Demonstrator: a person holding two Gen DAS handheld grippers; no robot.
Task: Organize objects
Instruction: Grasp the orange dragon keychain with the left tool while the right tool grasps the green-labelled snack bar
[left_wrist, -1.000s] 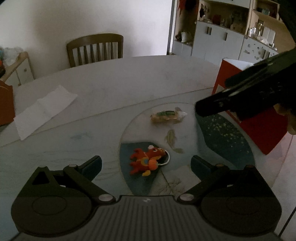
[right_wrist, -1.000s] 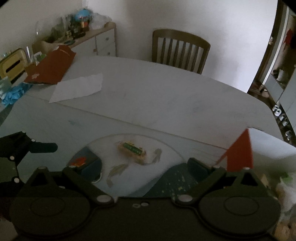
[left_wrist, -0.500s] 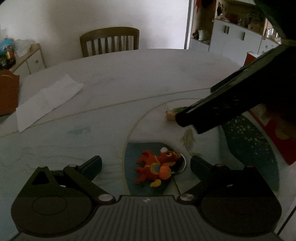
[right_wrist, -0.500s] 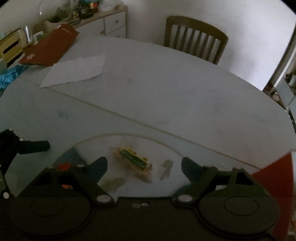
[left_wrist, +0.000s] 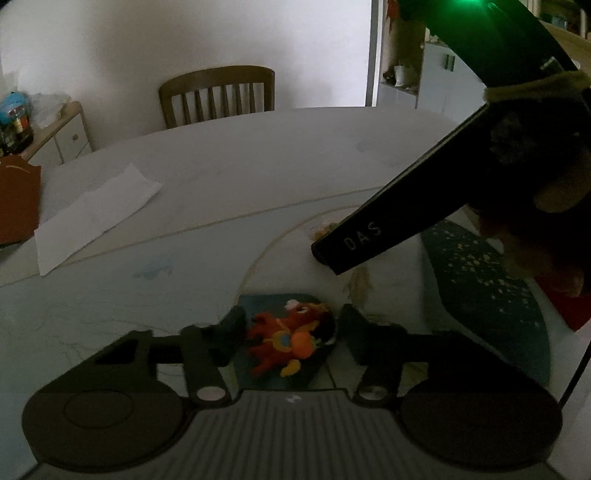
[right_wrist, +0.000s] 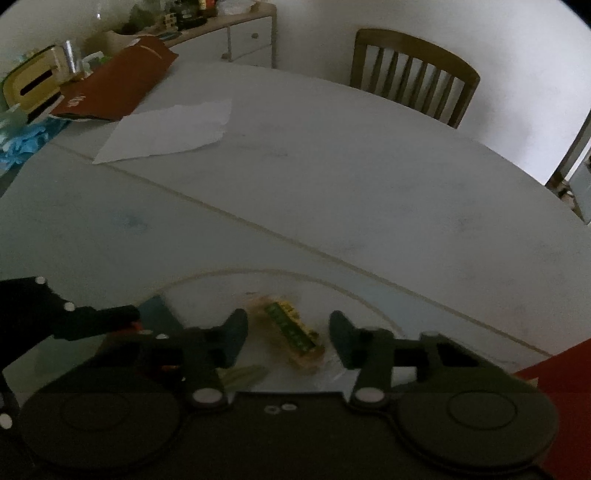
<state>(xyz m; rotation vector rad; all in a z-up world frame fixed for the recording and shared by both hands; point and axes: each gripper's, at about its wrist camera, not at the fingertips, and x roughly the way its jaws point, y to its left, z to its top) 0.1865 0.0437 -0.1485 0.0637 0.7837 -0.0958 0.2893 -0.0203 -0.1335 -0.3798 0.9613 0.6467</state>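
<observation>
Snack packet (right_wrist: 293, 332) lies on the bench (right_wrist: 332, 177) between the closing right gripper (right_wrist: 286, 334) fingers, long axis running ten to four o'clock; pads not yet touching. Left gripper (left_wrist: 291, 332), also closing, brackets the orange toy (left_wrist: 286, 338) without clear contact.

We see a pale round table (right_wrist: 332, 177) with a thin inlaid arc and a printed circle near us. On it, at about ten o'clock in the right wrist view, lies a white paper sheet (right_wrist: 166, 131), a brown paper bag (right_wrist: 118, 81) just beyond it. Inside the circle lie a wrapped snack (right_wrist: 291, 332) and an orange plush toy (left_wrist: 288, 338), and a red box (left_wrist: 565, 302) stands at three o'clock.
</observation>
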